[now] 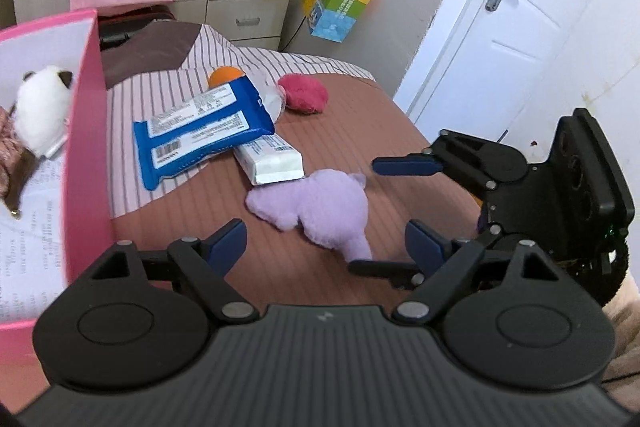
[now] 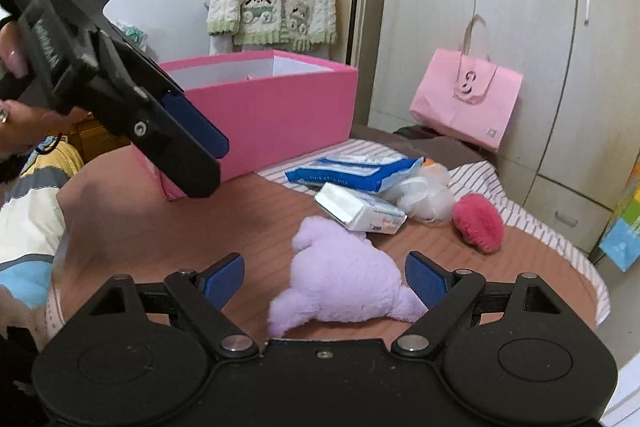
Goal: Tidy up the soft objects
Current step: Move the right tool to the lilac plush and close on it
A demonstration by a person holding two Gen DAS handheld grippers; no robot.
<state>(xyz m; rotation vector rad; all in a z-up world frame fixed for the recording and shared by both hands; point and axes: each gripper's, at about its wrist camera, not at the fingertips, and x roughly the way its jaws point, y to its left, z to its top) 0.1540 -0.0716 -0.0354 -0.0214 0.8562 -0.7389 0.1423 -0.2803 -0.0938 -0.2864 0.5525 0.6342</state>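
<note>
Right gripper (image 2: 324, 283) spread, astride lilac plush toy (image 2: 344, 279), pads apart from it; left gripper (image 1: 326, 243) likewise spread, empty. Risk of pinching only loose fur, dropping short of pink box (image 2: 280, 107).

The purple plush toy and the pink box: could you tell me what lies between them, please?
Nothing: in the right wrist view, only bare brown bedcover separates the purple plush toy from the pink box.

The purple plush toy (image 2: 344, 279) looks soft and fuzzy, as does the deep pink plush ball (image 2: 478, 223). The blue packet (image 1: 200, 131) and the white packet (image 1: 272, 161) are glossy plastic film. The pink box (image 2: 276, 103) is smooth, matt cardboard. The bedcover (image 1: 360, 131) is ribbed brown cloth. The gripper fingers (image 1: 226, 241) carry matt blue pads on black plastic.
</note>
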